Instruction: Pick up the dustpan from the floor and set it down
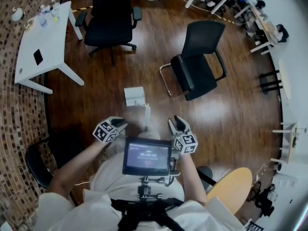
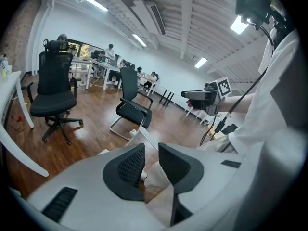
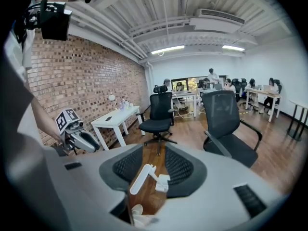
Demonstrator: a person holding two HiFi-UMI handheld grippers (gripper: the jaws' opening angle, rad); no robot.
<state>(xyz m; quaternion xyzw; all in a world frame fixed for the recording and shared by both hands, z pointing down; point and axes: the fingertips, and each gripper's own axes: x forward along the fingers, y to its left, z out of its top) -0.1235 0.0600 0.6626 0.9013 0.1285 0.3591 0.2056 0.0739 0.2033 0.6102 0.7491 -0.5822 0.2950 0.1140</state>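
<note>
A white table (image 1: 45, 44) carries a dark flat device (image 1: 38, 57) toward one end. A black swivel chair (image 1: 111, 20) and a black sled-base chair (image 1: 197, 64) stand on the wooden floor (image 1: 149, 52).

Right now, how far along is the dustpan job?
Nothing looks done: the dustpan lies untouched on the wooden floor. In hand: the left gripper and right gripper hover short of it, jaws apart, both empty. Left: grasp it, lift it, set it down.

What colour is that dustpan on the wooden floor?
White all over. The dustpan shows best in the head view.
</note>
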